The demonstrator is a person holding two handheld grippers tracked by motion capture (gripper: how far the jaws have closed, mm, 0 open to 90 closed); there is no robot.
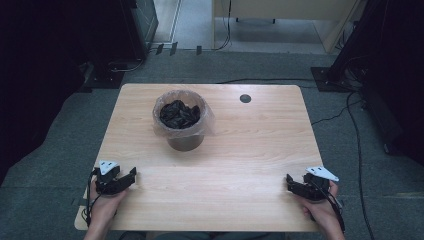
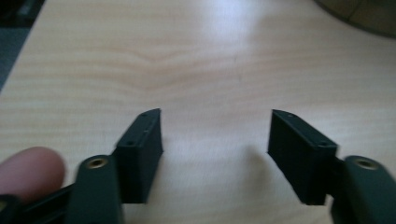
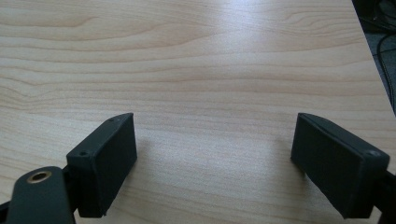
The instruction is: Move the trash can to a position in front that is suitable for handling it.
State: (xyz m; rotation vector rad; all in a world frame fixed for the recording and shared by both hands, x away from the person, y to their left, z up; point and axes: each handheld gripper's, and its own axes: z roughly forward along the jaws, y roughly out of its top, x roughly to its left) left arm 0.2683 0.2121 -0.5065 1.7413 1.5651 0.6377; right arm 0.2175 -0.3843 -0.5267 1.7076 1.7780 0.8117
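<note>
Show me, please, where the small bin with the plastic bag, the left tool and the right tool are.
bin (image 1: 185, 142), high view, on its dark lower wall under the bag.
left tool (image 1: 133, 175), high view, midway between its fingertips, open.
right tool (image 1: 288, 181), high view, midway between its fingertips, open.

High view sharp, dark corners; table (image 1: 240, 150) evenly lit. Gripper views soft, overhead glare on wood, blurred fingers (image 2: 142, 154) casting faint shadows.
</note>
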